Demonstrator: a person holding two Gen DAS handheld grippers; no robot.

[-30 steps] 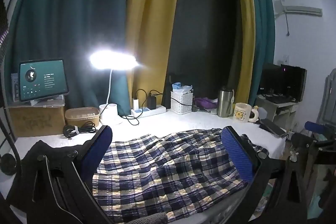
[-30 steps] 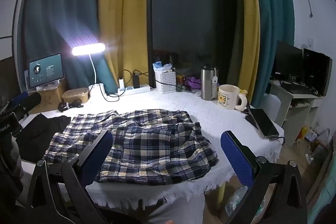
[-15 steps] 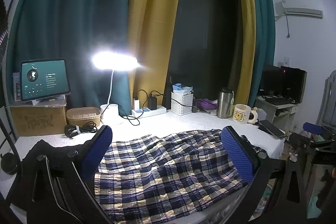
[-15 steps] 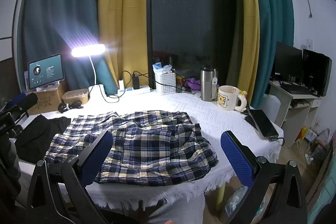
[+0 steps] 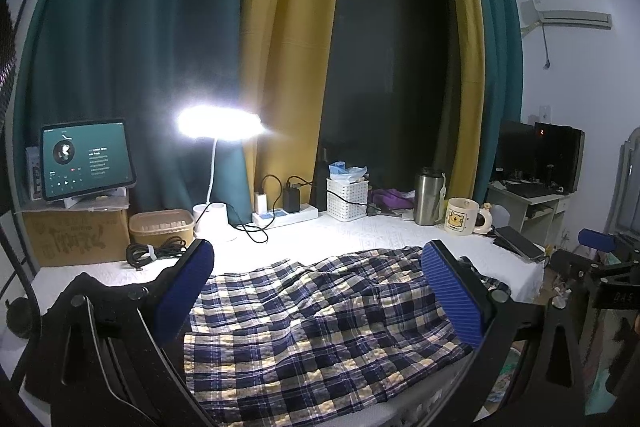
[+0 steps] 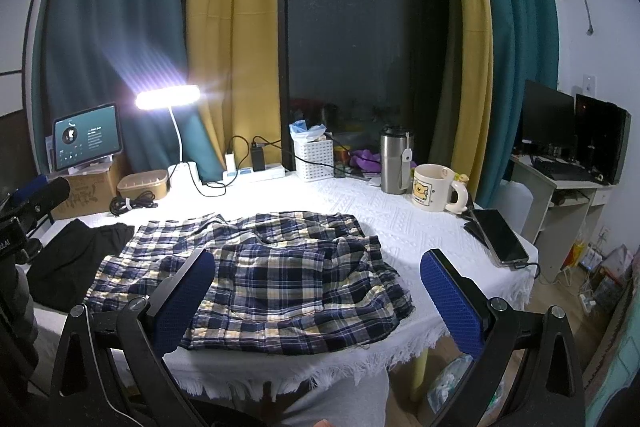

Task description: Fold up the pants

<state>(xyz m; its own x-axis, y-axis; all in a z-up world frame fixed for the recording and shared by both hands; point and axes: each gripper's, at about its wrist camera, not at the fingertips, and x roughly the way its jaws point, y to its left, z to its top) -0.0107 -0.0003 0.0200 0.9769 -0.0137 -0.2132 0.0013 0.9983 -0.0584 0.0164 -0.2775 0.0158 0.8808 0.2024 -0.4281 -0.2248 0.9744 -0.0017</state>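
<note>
- Plaid pants (image 6: 256,275) are lying crumpled across the white-clothed counter (image 6: 404,227), filling the lower centre of the right wrist view; waistband and legs are not clearly distinguishable.
- Left tool (image 5: 320,291) is hovering above the fabric in the lower centre of its frame, spread wide, gripping nothing.
- Right tool (image 6: 320,295) is hanging over the near counter edge, equally wide apart, also empty.
- Judgement: folding is not yet started; the step in hand is choosing grasp points.
- To do it well: flatten the bunched ridge at frame centre first, then pinch one outer edge with each tool, taking a single layer only.
- Lifting both sides evenly should be keeping the plaid lines straight as a fold guide.
- Black garment (image 6: 76,259) at lower left is touching the pants' edge; avoid catching it.
- Mug (image 6: 434,187) and phone (image 6: 500,235) at right are sitting near; keep the swing low.
</note>
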